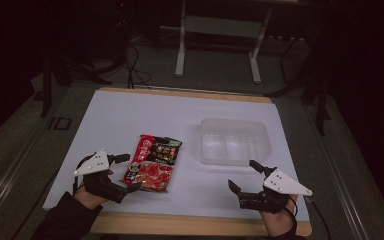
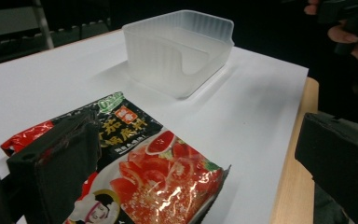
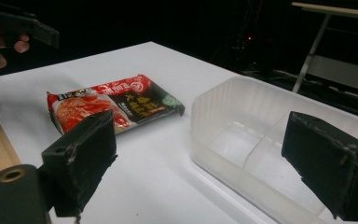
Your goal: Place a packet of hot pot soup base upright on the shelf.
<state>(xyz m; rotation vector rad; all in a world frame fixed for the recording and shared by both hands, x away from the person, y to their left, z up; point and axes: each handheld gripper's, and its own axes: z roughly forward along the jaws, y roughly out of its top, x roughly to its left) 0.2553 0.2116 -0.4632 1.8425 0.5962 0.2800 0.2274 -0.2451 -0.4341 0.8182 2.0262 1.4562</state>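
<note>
The left gripper (image 1: 125, 172) sits at the near left of the table (image 1: 130, 115), held in a hand (image 1: 92, 192), its black jaws spread wide apart with nothing between them. In the left gripper view one jaw stands over the near edge of the sauce packet (image 2: 163, 163) and the other over the table's wooden edge; whether the first jaw touches the packet I cannot tell.

The packet (image 1: 152, 162) lies flat on the white table top just beside this gripper, left of the middle. Its long axis runs from the near side of the table toward the far side, leaning a little to the right as it goes away. The near half is bright red, glossy and crinkled, printed with tomato slices; the far half is black with yellow characters, a red strip along the left edge and a small green patch at the far right corner. In the left gripper view a small printed figure shows at its near corner.

The right gripper (image 1: 242, 175) is at the near right of the table, in the other hand (image 1: 280, 220), jaws likewise spread and empty. Just beyond it stands a clear plastic container (image 1: 235, 140), open at the top, with a low divider inside and a notch cut in one wall. The container is apart from the packet, to its right. In the right gripper view the packet (image 3: 116, 102) lies beyond the left jaw and the container (image 3: 242, 140) between the jaws, farther off.
</note>
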